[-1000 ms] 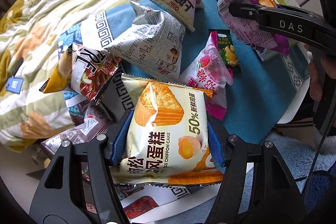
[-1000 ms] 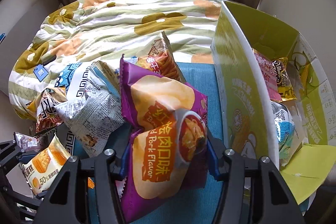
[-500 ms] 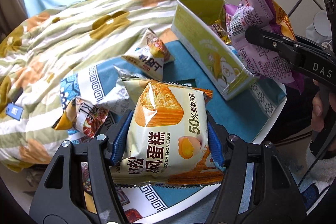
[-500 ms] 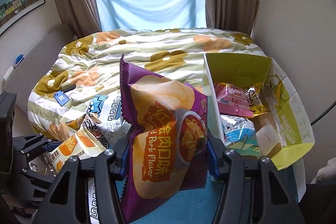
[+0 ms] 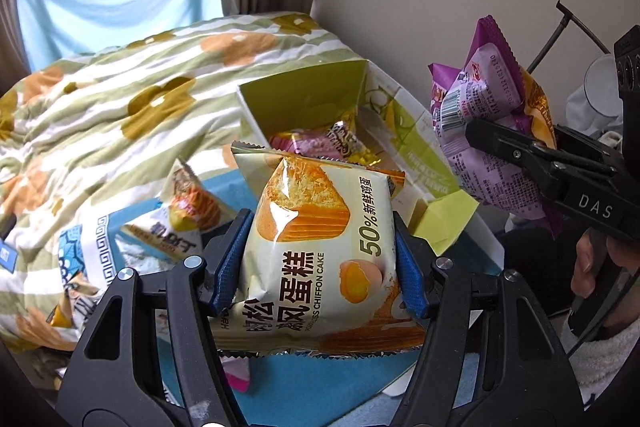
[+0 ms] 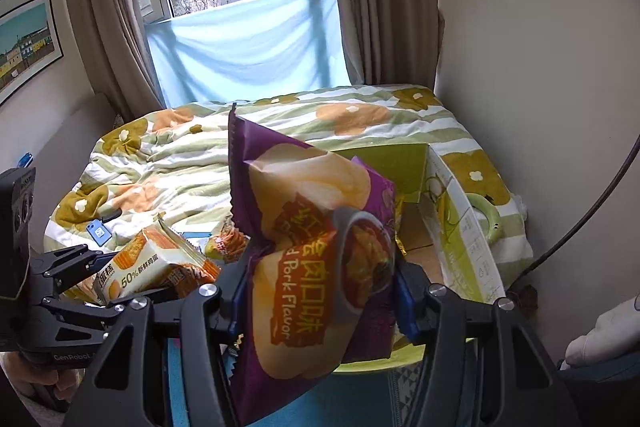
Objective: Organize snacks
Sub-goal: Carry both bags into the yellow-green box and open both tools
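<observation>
My left gripper (image 5: 320, 259) clamps a cream chiffon-cake packet (image 5: 316, 247) between its blue pads, held above the near edge of the teal-clothed table (image 5: 320, 399). My right gripper (image 6: 320, 291) squeezes a purple pork-flavour crisp bag (image 6: 308, 267), just near of the open green cardboard box (image 6: 460, 227), which holds other packets.

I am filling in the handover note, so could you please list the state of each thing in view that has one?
Left tongs: shut on chiffon cake packet, lifted.
Right tongs: shut on purple chip bag, lifted.
Green box: open, some packets inside.
Orange-striped snack packet: loose on the blue cloth.
</observation>
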Demonstrator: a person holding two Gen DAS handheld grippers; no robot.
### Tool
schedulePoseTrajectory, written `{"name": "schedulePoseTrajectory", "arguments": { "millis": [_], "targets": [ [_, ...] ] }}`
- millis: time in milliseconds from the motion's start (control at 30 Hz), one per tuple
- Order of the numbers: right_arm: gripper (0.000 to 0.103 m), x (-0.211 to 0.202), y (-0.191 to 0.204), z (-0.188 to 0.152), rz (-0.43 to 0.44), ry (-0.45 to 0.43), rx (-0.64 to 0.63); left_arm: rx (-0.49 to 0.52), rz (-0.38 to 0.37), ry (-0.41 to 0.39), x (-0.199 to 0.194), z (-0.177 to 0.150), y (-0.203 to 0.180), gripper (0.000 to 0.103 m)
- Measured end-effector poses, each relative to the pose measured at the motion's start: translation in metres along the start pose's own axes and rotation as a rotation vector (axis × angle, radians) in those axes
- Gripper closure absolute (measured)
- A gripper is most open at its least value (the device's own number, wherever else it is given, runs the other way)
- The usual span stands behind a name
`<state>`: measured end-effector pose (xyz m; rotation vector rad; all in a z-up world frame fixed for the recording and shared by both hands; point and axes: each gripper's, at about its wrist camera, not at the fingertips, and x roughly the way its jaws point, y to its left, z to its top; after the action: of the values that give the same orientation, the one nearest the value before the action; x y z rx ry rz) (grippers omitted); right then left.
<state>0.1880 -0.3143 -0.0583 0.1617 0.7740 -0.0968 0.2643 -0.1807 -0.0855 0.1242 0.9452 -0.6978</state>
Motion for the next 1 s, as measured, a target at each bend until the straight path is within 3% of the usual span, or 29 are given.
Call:
{"name": "schedulePoseTrajectory", "arguments": {
  "millis": [200, 433, 500, 533, 567, 633, 1000],
  "targets": [
    [0.050, 0.013, -0.063, 0.011, 0.002, 0.031, 0.000, -0.025, -0.004, 0.039, 0.064, 0.032, -0.049, 0.041],
    [0.050, 0.037, -0.118, 0.023, 0.053, 0.081, 0.001, -0.108, 0.036, 0.095, 0.136, 0.050, -0.071, 0.041],
    [0.050, 0.045, -0.128, 0.025, 0.074, 0.101, -0.004, -0.128, 0.049, 0.106, 0.150, 0.049, -0.075, 0.038],
    [0.050, 0.050, -0.132, 0.027, 0.085, 0.111, -0.005, -0.128, 0.064, 0.118, 0.155, 0.048, -0.078, 0.029],
    [0.050, 0.055, -0.136, 0.028, 0.096, 0.119, -0.007, -0.125, 0.084, 0.124, 0.156, 0.044, -0.078, 0.013],
    [0.050, 0.064, -0.141, 0.029, 0.114, 0.135, -0.012, -0.120, 0.129, 0.122, 0.156, 0.040, -0.080, 0.000],
    [0.050, 0.094, -0.145, 0.032, 0.203, 0.192, -0.002, -0.233, 0.248, 0.111, 0.103, 0.003, -0.042, 0.000]
  ]
}}
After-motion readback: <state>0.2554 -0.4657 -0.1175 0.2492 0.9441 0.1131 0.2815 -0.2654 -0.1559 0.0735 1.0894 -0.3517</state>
